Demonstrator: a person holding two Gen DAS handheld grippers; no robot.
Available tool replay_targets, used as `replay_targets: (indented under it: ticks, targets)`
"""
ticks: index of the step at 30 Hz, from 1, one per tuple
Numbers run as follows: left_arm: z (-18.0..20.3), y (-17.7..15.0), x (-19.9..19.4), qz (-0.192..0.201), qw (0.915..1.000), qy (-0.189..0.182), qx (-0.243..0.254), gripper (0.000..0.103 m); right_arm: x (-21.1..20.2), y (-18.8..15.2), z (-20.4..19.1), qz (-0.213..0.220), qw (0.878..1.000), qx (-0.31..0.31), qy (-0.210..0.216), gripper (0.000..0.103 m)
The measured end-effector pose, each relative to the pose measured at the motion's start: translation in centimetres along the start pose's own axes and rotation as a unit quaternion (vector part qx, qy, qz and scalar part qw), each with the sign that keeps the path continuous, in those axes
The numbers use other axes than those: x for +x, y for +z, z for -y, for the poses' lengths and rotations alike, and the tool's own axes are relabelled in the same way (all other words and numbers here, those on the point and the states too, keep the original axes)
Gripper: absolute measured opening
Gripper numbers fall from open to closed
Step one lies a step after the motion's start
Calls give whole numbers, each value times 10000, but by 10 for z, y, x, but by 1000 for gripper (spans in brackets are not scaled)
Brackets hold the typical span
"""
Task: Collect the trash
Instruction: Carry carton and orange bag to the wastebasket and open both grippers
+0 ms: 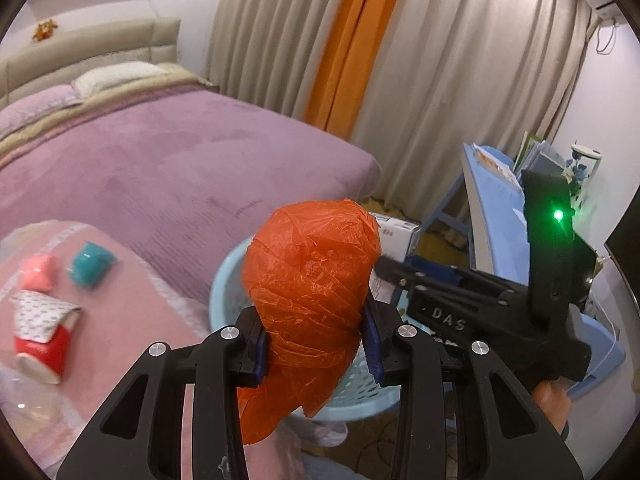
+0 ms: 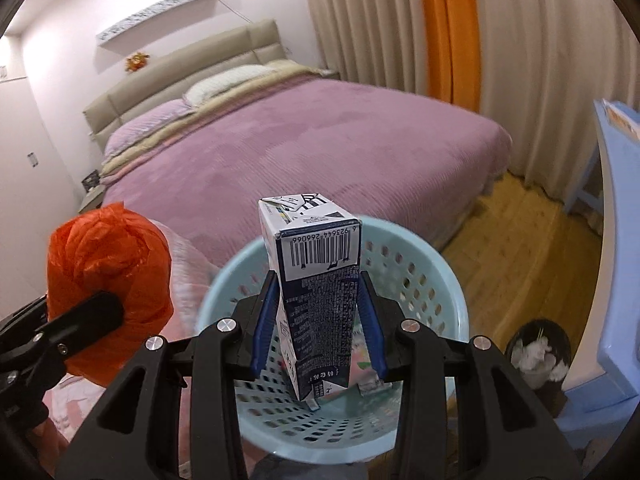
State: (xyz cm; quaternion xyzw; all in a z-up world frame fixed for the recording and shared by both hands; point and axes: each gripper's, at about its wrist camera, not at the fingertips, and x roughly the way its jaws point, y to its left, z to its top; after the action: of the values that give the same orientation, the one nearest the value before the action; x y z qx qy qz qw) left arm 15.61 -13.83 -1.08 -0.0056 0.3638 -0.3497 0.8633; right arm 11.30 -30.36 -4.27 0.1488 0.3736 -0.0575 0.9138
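Left gripper [image 1: 316, 354]: you clamp orange bag [image 1: 310, 292] | right gripper [image 2: 318, 334]: you clamp carton [image 2: 316, 288] over basket [image 2: 440, 280] rim

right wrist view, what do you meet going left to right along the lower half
orange plastic bag in the left hand-held gripper → milk carton in the right hand-held gripper, over the light blue basket → black bin of tissues → blue table

Crinkly glossy orange plastic bag [image 1: 312, 292], printed paper carton [image 2: 316, 280], perforated plastic basket [image 2: 432, 264].
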Motion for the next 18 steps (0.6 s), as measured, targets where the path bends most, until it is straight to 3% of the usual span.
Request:
replay_targets:
  ticks: [9, 12, 14, 16, 18]
  targets:
    - [-12, -10, 71, -559, 9977, -95, -369, 35, 57, -4, 28, -612, 9973, 329, -220, 36]
    - [-13, -12, 79, -620, 9972, -100, -416, 42, 66, -6, 33, -737, 9962, 386, -243, 37]
    - [-18, -12, 80, -621, 9968, -86, -497, 54, 67, -7, 35, -760, 9960, 419, -217, 39]
    - [-20, -11, 78, -582, 9969, -65, -534, 59, 66, -10, 39, -727, 9961, 426, -245, 52]
    - [-23, -10, 73, -528, 9970, -80, -556, 65, 61, -11, 40, -651, 9967, 427, -223, 59]
